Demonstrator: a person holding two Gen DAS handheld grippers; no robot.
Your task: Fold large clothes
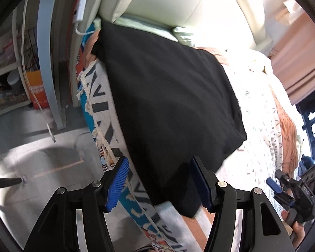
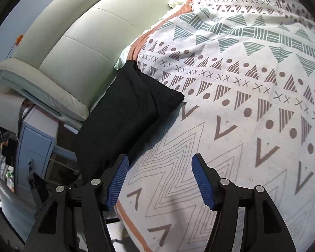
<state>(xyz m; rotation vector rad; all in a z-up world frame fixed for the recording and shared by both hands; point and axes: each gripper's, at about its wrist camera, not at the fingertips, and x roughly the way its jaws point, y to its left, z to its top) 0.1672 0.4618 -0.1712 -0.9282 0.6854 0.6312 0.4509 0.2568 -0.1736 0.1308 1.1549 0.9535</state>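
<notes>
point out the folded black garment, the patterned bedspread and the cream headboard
folded black garment (image 2: pixel 128 109), right wrist view, middle of its top layer
patterned bedspread (image 2: pixel 251 105), right wrist view, bare printed area
cream headboard (image 2: pixel 73 58), right wrist view, padded panel

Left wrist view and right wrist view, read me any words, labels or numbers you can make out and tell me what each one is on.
None can be read.
Orange bag on the floor: pale print, too blurred to read.
Pink box on the shelf: markings too small.
Patterned blanket: only shapes and crosses, no lettering.
</notes>
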